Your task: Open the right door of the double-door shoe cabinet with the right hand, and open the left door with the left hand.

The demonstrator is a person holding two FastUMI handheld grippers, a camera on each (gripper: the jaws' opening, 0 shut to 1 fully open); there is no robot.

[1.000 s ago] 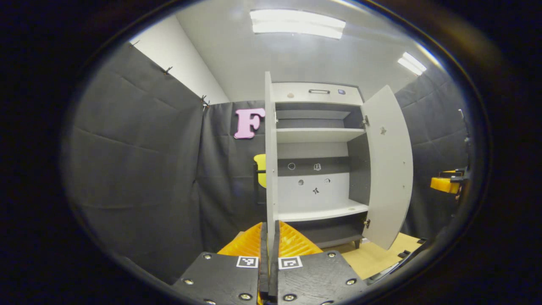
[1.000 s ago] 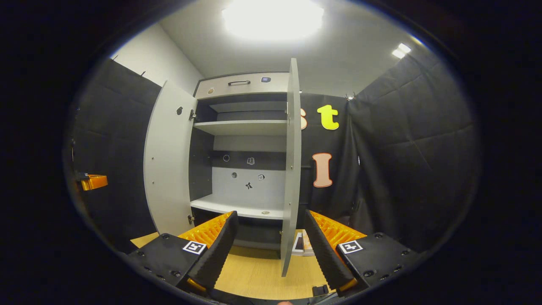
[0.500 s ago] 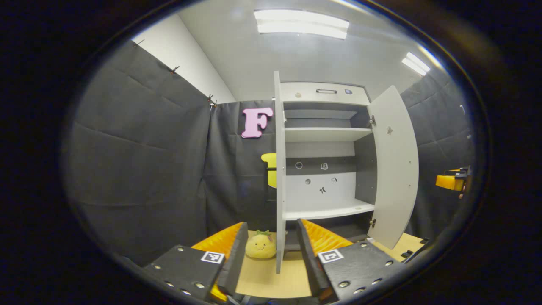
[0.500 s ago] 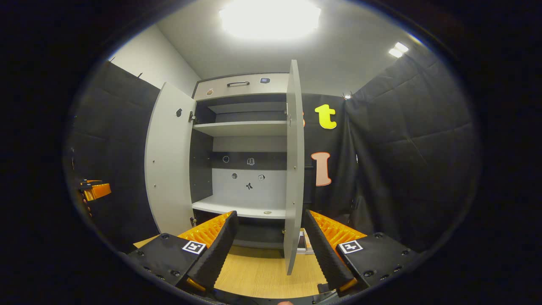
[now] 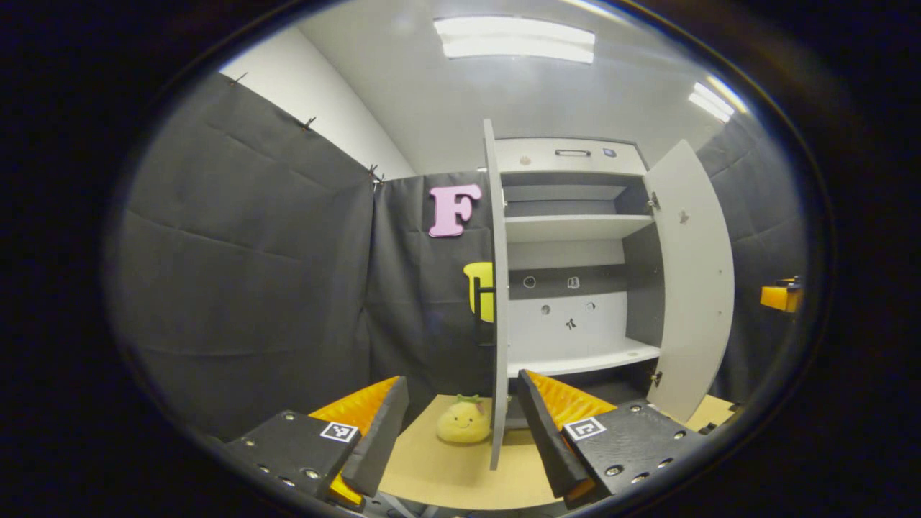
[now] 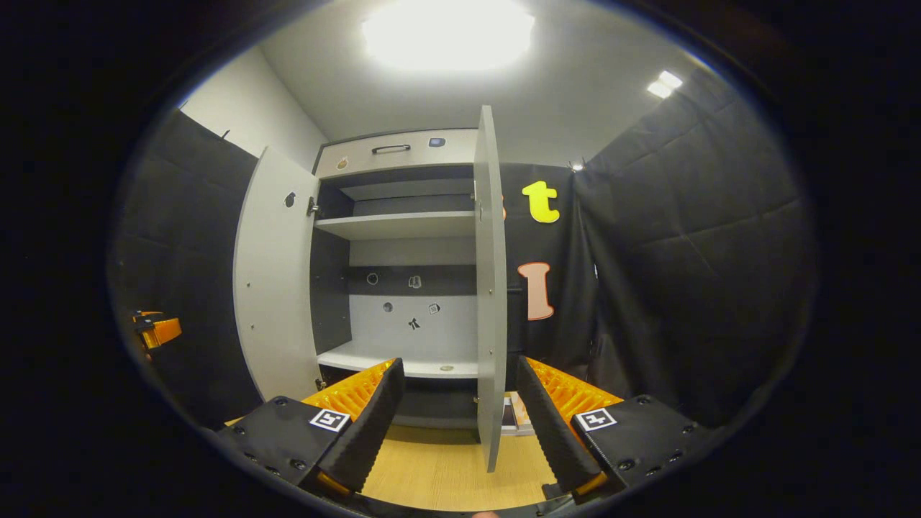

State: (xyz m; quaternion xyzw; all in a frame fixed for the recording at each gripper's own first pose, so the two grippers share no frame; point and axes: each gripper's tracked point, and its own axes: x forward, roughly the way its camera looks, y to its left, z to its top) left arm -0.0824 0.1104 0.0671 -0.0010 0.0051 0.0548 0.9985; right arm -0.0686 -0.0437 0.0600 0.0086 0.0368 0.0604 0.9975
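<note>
Booth floor bare wood; shoe cabinet [image 6: 403,237] fully opened. Left tool [image 5: 457,439] and right tool [image 6: 460,424] both wide, straddling left door [image 5: 496,302] and right door [image 6: 491,288] edges without touching, so released.

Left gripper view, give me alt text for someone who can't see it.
A shoe cabinet stands with both doors open, the left door edge-on between the open tongs. A yellow plush toy sits on the floor beside that door.

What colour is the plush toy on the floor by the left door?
Yellow, with a green top: plush toy, clearest in the left gripper view.
</note>
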